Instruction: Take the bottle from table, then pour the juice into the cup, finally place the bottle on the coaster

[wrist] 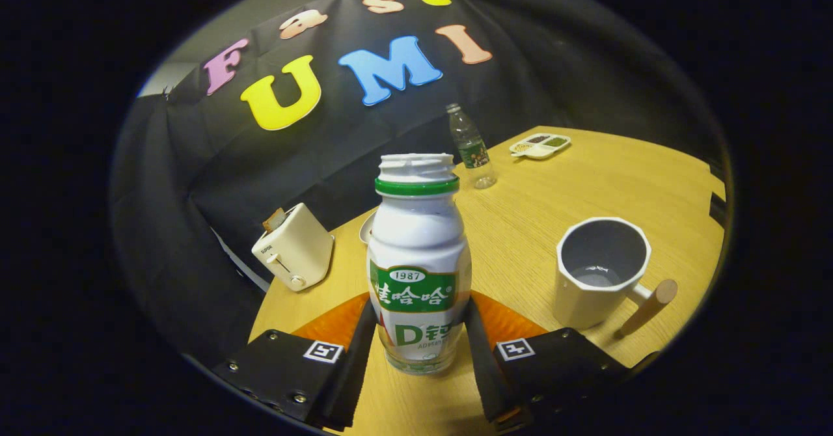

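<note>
Gripper view: the tool (420, 351) holds the bottle (418, 267) between its two fingers (356, 351), one finger pressed against each side of the bottle's lower body. The bottle stands upright and uncapped, its open neck ringed by a green band. Whether its base touches the worktop (586, 182) or hangs just above it cannot be told.

An orange coaster (338, 322) lies on the worktop directly behind the bottle, showing on both sides of it beyond the fingers. The cup (600, 270) stands upright to the right of the bottle, apart from it and from the right finger. The cup is white outside, grey inside, with a wooden handle (647, 309) pointing to the right. A small amount of liquid shows at its bottom.

A white toaster (294, 247) stands at the left edge of the worktop, with a slice of bread in its slot. The rim of a plate (366, 228) shows just behind the bottle, between it and the toaster. A clear bottle (472, 146) stands farther back, upright. A divided tray (540, 144) lies beyond it, to its right.
</note>
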`<action>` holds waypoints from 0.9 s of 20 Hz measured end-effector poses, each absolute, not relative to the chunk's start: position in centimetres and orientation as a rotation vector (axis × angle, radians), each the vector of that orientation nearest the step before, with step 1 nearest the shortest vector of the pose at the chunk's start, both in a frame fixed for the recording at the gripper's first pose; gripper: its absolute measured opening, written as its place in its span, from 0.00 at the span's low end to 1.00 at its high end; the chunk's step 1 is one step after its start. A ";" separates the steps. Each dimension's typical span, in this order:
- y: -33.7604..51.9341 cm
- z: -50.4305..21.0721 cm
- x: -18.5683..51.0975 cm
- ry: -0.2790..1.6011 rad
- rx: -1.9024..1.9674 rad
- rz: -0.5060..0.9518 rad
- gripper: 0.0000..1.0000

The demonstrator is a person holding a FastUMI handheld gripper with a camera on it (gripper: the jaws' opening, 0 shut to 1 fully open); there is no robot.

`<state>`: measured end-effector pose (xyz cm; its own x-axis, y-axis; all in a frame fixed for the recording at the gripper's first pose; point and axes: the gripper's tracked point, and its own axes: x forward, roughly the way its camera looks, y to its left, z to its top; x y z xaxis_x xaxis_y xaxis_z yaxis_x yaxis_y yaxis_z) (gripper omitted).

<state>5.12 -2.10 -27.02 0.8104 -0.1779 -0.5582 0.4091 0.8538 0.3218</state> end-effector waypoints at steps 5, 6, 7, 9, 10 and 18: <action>-2.7 -27.3 8.3 0.534 0.268 -0.324 0.71; -3.0 -27.3 9.0 0.532 0.242 -0.330 0.71; -3.2 -27.4 9.7 0.529 0.224 -0.332 0.71; -3.8 -27.4 11.1 0.517 0.192 -0.346 0.71; -4.2 -27.6 11.9 0.506 0.180 -0.355 0.71; -6.6 -29.0 17.6 0.470 0.074 -0.376 0.71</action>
<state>17.59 -6.62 -28.97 0.8242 -0.3365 -0.4555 0.3700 0.9289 -0.0167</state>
